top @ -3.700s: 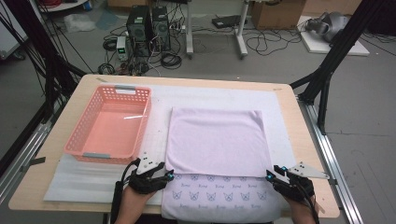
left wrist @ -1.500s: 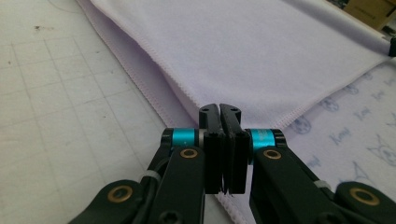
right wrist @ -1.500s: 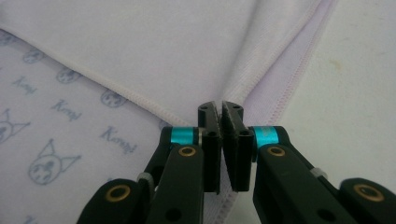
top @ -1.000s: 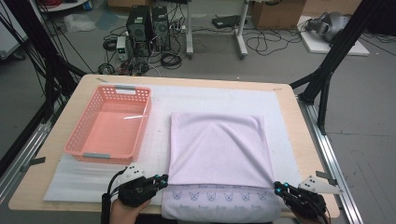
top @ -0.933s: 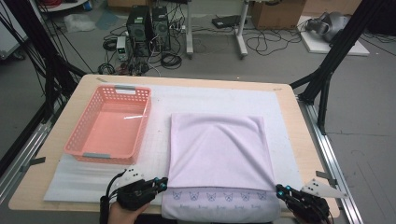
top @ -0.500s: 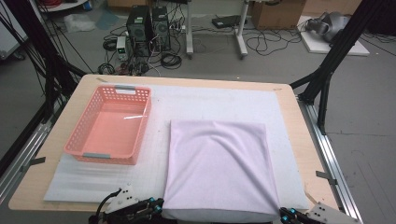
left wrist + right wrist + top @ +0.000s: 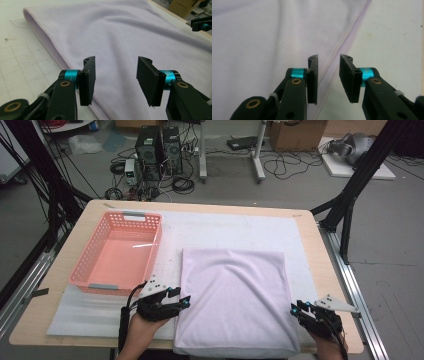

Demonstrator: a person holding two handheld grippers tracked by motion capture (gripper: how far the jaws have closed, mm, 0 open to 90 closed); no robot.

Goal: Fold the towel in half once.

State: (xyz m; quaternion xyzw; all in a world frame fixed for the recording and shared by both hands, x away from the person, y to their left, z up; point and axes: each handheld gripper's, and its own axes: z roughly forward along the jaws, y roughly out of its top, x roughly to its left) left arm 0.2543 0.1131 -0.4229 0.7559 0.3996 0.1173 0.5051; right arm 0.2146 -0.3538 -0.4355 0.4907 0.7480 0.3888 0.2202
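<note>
Now releasing the folded lilac towel (image 7: 232, 302): left gripper (image 7: 184, 301) and right gripper (image 7: 295, 310), jaws just opening, empty at its near corners. Next, probably another fold.

The cloth (image 7: 232, 302) in the lower middle of the frame is a soft, matt lilac fabric with a fine ribbed weave. Under it lies a white foam-like mat (image 7: 225, 227), matt and faintly gridded. The basket (image 7: 117, 252) at the left is glossy pink plastic with perforated walls. The table (image 7: 320, 250) edge looks like pale, smooth wood. The jaw pads are matt black, on satin teal metal collars.
</note>
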